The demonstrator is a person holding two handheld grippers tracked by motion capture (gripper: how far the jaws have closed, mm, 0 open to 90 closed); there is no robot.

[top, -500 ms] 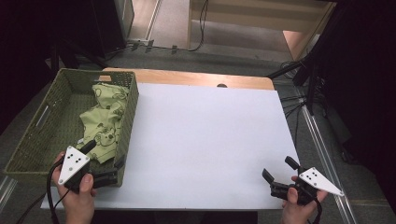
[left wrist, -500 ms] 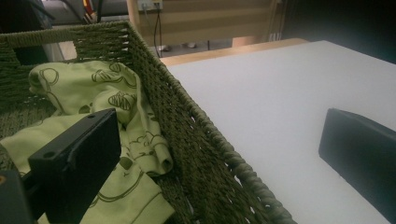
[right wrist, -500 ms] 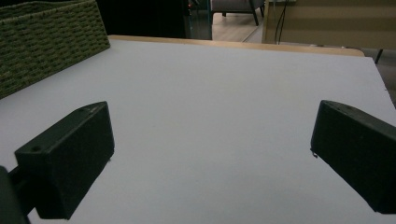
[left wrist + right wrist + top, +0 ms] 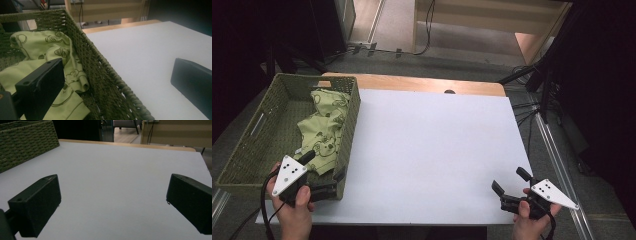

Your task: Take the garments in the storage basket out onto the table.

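- Fingers of the left gripper (image 4: 323, 166) are standing wide apart and clamping nothing: in the left gripper view one black finger (image 4: 41, 83) is hanging over the green cloth (image 4: 45, 47) inside the basket, while the other finger (image 4: 193, 77) is hovering outside, above the white board (image 4: 150, 55), so the woven wall is running between the two.
- Fingers of the right gripper (image 4: 508, 181) are likewise spreading wide with nothing between them; in the right gripper view both fingers (image 4: 37, 202) are framing bare board.
- Pale green cloth (image 4: 323, 131), printed with dark outline drawings, is lying crumpled in the right half of the basket (image 4: 257, 132), bunching against the wall that is facing the board.
- Olive woven basket is sitting at the left edge of the white board (image 4: 432, 150), touching or just beside it, with the left gripper straddling its near right corner.
- Left hand (image 4: 294, 210) is gripping its tool at the bottom left of the high view; the right hand (image 4: 529, 222) is holding its tool low over the board's near right corner, well apart from the basket.
- Wooden tabletop (image 4: 412, 83) is showing as a strip beyond the board's far edge.
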